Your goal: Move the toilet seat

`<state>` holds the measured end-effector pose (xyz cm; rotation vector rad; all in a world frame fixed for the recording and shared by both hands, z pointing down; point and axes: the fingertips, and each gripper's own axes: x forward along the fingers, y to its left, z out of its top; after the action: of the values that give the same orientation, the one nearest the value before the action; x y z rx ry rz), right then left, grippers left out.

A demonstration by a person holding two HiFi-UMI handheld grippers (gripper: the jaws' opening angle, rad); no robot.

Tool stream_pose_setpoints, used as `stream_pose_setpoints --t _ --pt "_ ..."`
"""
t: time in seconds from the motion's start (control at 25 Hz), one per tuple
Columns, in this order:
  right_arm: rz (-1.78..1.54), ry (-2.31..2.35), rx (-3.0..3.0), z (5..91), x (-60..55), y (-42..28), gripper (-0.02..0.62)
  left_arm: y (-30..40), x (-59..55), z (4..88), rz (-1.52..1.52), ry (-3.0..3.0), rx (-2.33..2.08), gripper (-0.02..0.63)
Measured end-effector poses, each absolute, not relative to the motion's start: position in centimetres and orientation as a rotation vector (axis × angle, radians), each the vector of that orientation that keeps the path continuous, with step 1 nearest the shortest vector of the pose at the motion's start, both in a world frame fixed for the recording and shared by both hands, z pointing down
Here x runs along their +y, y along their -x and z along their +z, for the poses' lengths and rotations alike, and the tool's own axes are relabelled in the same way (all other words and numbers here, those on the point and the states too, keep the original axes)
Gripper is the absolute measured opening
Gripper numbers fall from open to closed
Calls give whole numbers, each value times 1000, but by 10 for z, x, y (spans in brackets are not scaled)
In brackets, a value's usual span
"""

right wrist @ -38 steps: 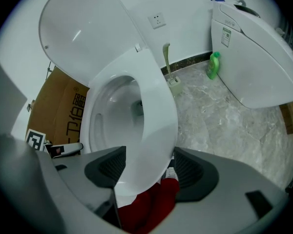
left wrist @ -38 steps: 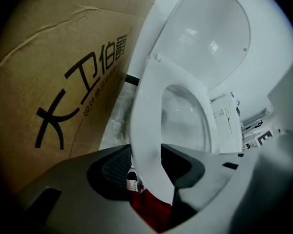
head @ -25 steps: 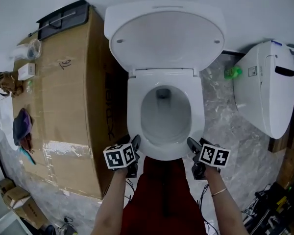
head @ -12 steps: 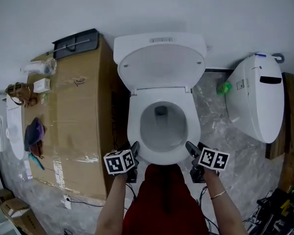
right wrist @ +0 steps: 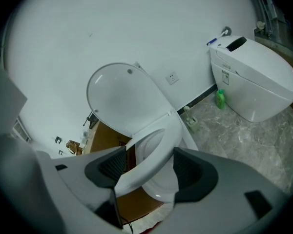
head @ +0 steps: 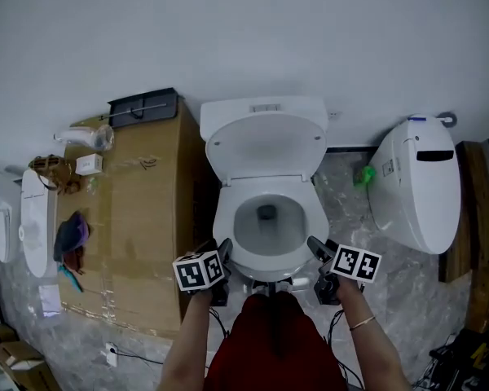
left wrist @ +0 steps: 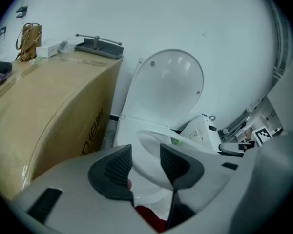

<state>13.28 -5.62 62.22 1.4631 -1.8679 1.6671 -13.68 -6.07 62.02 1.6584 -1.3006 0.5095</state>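
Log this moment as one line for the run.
left gripper: open, seat front edge between jaws | right gripper: open, seat edge between jaws | lid: up

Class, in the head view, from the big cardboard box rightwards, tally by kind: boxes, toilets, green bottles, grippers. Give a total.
Box: 1
Toilets: 2, open toilet, shut toilet
Green bottle: 1
Grippers: 2, left gripper, right gripper
Total: 6
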Motion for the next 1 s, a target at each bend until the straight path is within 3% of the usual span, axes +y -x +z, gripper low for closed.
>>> stream_pose_setpoints --t 0.08,0.28,0.56,1.0 --pt "1686 -1463 -1858 618 -60 -133 298 125 -78 601 474 -1712 -1303 167" --pt "1782 -1527 -1879 601 -75 -137 298 101 -113 559 396 -1786 -1335 169" --pt "1678 -1528 -2001 556 -125 -136 298 124 -98 518 406 -1882 -1445 169" --pt "1766 -1617 -2037 529 -177 -135 299 118 -116 509 443 -1960 -1469 158"
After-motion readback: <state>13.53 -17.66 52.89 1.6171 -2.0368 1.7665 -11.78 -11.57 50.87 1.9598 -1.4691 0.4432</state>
